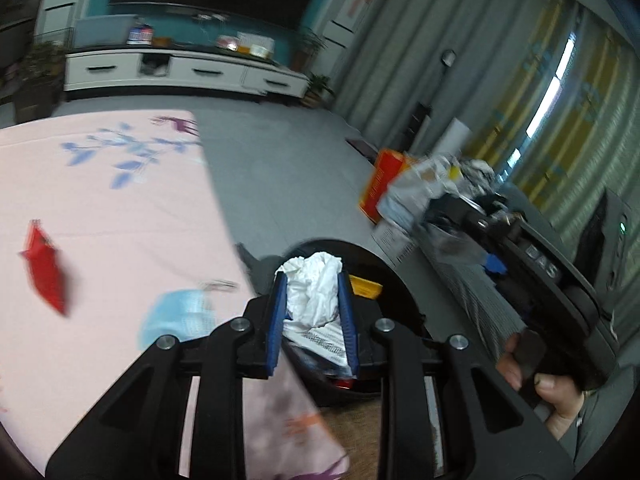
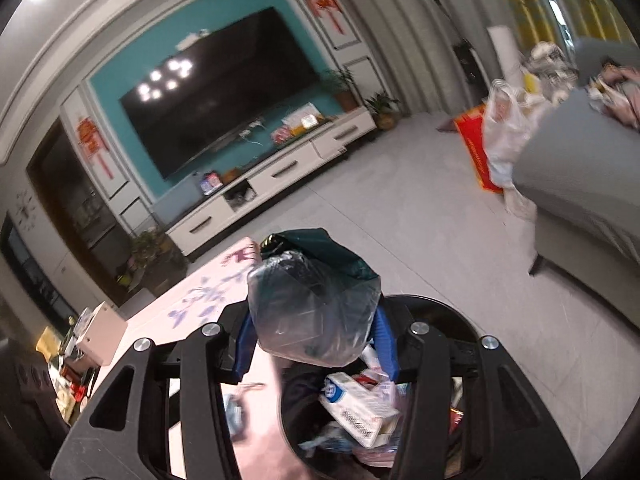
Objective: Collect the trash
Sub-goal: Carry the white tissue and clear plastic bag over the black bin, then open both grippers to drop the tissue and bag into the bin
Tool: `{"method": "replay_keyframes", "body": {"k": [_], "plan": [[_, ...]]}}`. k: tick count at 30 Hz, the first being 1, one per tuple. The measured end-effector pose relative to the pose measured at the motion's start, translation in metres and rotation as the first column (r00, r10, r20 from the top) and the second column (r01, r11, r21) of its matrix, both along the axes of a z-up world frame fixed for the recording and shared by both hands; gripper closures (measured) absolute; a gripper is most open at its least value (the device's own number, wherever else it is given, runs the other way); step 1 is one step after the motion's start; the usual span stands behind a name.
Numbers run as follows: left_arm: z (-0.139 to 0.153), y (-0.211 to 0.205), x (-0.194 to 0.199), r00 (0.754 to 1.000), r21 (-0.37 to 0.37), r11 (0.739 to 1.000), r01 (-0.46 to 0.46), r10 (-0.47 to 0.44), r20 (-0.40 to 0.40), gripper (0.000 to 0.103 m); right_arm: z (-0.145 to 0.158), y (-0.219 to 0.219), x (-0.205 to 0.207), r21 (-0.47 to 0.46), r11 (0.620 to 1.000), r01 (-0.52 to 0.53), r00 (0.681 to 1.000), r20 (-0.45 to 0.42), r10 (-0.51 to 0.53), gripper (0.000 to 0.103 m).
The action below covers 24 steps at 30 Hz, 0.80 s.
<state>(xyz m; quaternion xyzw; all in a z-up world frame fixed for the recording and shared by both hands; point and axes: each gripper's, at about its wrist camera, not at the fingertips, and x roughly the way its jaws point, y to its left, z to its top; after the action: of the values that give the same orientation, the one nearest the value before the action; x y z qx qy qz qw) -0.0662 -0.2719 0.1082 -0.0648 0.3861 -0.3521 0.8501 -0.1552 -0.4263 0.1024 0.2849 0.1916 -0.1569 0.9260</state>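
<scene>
My left gripper [image 1: 313, 296] is shut on a crumpled white tissue [image 1: 314, 288] between its blue pads, held above the black trash bin [image 1: 394, 276] beside the pink table [image 1: 112, 216]. A red wrapper [image 1: 46, 270] and a light blue face mask [image 1: 176, 314] lie on that table. In the right wrist view my right gripper [image 2: 314, 334] is shut on a crumpled clear and dark green plastic bag [image 2: 312, 304], over the same black bin [image 2: 452, 312]. Inside the bin lie a white carton [image 2: 360, 408] and other wrappers.
A person's hand [image 1: 552, 392] holds the other tool at the lower right of the left wrist view. A grey sofa [image 2: 580, 184] with piled bags stands at right, a red box [image 2: 476, 148] beside it. A white TV cabinet [image 2: 280, 176] lines the far wall.
</scene>
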Motion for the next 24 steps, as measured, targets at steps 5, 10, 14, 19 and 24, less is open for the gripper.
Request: {"method": "replay_keyframes", "body": {"k": [5, 10, 14, 19, 24], "plan": [[-0.025, -0.056, 0.002, 0.993, 0.027, 0.995, 0.094, -0.092, -0.068, 0.077, -0.025, -0.029, 0.002, 0.055, 0.997, 0.058, 0.997, -0.060, -0.055, 0.053], [-0.055, -0.095, 0.006, 0.980, 0.063, 0.986, 0.157, -0.147, -0.134, 0.076, -0.049, -0.047, 0.008, 0.113, 0.992, 0.057, 0.993, -0.114, -0.044, 0.053], [-0.072, -0.107, 0.009, 0.974, 0.086, 0.980, 0.178, -0.163, -0.159, 0.076, -0.063, -0.052, 0.019, 0.125, 0.990, 0.062, 0.984, -0.176, -0.040, 0.053], [-0.082, -0.112, 0.011, 0.969, 0.096, 0.979, 0.182, -0.162, -0.185, 0.061, -0.068, -0.051, 0.025, 0.136, 0.990, 0.046, 0.979, -0.201, -0.018, 0.037], [-0.070, -0.096, 0.011, 0.974, 0.040, 0.986, 0.162, -0.153, -0.168, 0.029, -0.060, -0.041, 0.025, 0.117, 0.993, 0.029, 0.983, -0.184, -0.007, 0.018]]}}
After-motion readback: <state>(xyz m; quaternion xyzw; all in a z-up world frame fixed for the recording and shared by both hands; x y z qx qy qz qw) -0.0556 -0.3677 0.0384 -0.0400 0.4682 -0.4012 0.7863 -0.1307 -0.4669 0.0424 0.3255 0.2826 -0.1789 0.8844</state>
